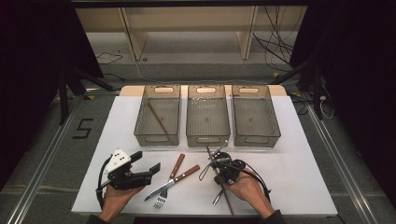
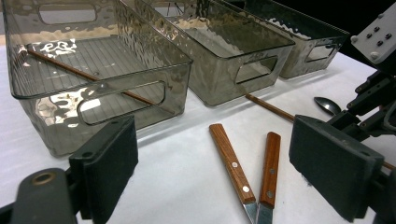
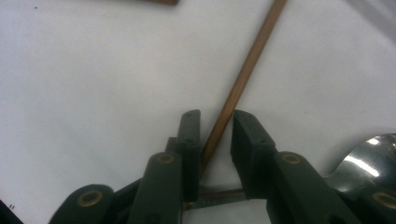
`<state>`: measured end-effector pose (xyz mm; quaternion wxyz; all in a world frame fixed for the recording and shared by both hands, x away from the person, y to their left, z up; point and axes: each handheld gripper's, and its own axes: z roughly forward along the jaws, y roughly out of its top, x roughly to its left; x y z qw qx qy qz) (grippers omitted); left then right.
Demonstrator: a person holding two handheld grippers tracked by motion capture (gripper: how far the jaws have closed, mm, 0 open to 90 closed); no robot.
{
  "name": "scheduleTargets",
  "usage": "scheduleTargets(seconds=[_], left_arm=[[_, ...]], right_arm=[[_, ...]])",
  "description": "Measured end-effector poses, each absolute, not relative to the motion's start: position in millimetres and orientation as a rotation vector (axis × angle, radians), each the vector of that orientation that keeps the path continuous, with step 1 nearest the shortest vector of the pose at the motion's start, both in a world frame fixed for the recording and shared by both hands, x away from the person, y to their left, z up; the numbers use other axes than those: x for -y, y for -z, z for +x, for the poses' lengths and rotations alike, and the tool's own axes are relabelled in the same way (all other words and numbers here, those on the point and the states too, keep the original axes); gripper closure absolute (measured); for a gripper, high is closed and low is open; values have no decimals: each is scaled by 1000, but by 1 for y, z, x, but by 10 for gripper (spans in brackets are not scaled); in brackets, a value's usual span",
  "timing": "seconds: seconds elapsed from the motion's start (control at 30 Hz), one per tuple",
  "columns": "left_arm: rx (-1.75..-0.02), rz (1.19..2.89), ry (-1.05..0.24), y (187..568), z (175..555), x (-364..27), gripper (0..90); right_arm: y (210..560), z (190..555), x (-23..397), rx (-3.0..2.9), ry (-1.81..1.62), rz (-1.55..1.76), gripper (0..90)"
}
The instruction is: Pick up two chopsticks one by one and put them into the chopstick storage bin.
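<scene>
A brown chopstick (image 1: 211,156) (image 3: 254,51) lies on the white table (image 1: 289,172) in front of the middle bin. My right gripper (image 1: 218,163) (image 3: 217,116) points down over it, jaws straddling the stick with a narrow gap still showing at the right pad. A metal spoon (image 3: 369,158) (image 2: 327,105) lies just beside that gripper. My left gripper (image 1: 145,162) (image 2: 222,161) hovers at the front left, jaws wide open and holding nothing. A wooden-handled fork (image 1: 176,165) and knife (image 1: 187,173) lie between the two grippers.
Three clear grey bins (image 1: 156,138) (image 1: 208,139) (image 1: 257,138) stand in a row at the back of the table. The left bin (image 2: 28,93) holds another chopstick (image 1: 158,119) (image 2: 84,74). The table's front edge runs just under both hands.
</scene>
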<state>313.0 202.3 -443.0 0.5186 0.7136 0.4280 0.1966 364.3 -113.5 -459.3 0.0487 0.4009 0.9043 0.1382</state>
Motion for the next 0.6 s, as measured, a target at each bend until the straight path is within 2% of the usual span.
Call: scheduleTargets(seconds=[0.37, 0.6], left_arm=[[-1021, 1712, -474, 443, 313, -203, 151], [-1020, 1711, -474, 443, 313, -203, 151]], right_arm=[[460, 368, 118, -2736, -440, 1265, 839], [460, 368, 119, -2733, -449, 1262, 852]])
